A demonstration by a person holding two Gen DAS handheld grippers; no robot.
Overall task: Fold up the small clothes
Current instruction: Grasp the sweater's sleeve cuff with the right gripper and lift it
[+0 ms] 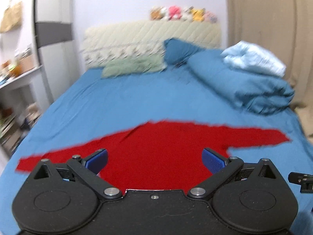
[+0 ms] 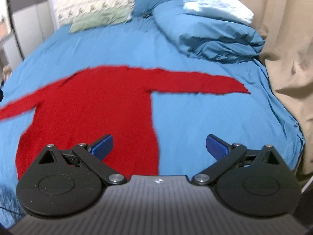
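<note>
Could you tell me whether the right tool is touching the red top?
Cannot tell. In the right wrist view the right tool is open above the red top; its left finger overlaps the cloth, but no contact or gap shows plainly.

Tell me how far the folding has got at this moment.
Done: the red top lies spread flat on the blue bed sheet, both sleeves stretched out. In hand: nothing; the left claw and right claw are open above it. Left: every fold, as no sleeve or hem is turned in yet.

Black left gripper [image 1: 154, 161], black right gripper [image 2: 159, 146], blue ribbed pads, silver screws
</note>
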